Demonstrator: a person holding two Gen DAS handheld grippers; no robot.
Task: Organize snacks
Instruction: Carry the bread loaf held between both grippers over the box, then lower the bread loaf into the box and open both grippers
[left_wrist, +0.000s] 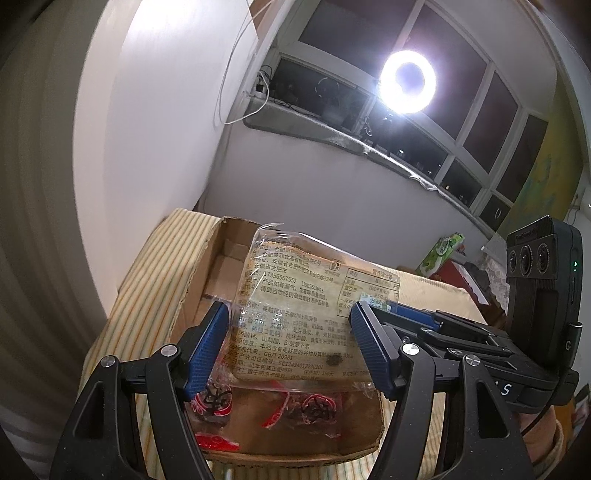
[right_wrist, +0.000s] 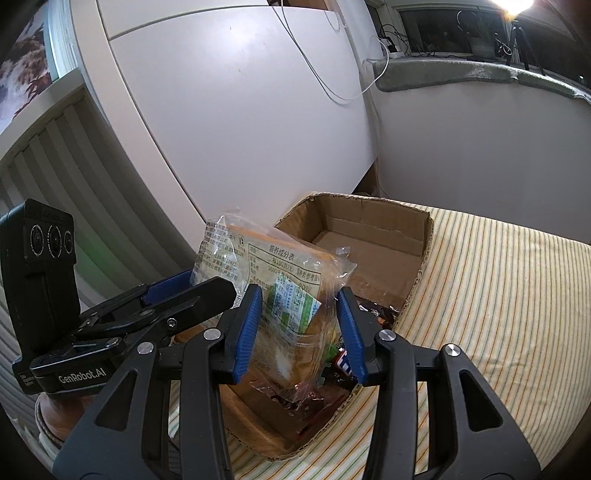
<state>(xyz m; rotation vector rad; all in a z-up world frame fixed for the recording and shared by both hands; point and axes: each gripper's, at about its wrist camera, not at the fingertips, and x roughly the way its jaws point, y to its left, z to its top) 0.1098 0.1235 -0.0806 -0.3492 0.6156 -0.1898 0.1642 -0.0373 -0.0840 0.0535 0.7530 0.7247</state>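
1. Left tongs (left_wrist: 288, 347): blue-padded jaws pinching a bread packet, one pad on each side edge of it. The packet fills the gap between the pads.

2. Right tongs (right_wrist: 301, 332): blue-padded jaws pinching the same bread packet at its other end, the pads pressed into the crinkled wrapper on both sides.

3. Bread packet (left_wrist: 306, 306): sliced bread in a clear wrapper, printed back panel with Chinese text and a nutrition table facing the cameras. Held between both tongs at once, tilted upward beyond the pads, above the near end of a cardboard box.

4. Cardboard box (right_wrist: 373, 236): open-topped, brown, directly below and beyond both tongs. Its far end shows bare floor; its near end, under the packet, holds loose snacks.

5. Small wrapped snacks (left_wrist: 218, 402): red-and-white wrappers lying in the box beneath the left tongs. From the right wrist view, dark and coloured wrappers (right_wrist: 341, 363) show just past the right-hand pad; what they contain cannot be told.

6. Striped cloth (right_wrist: 498, 295): cream with thin yellow and green lines, spread under the box and on both sides of the tongs.

7. Ring light (left_wrist: 406, 82): lit, far beyond the left tongs, before a dark window (left_wrist: 480, 122).

8. Green-and-white carton (left_wrist: 441, 253): far to the right of the left tongs, past the cloth's edge.
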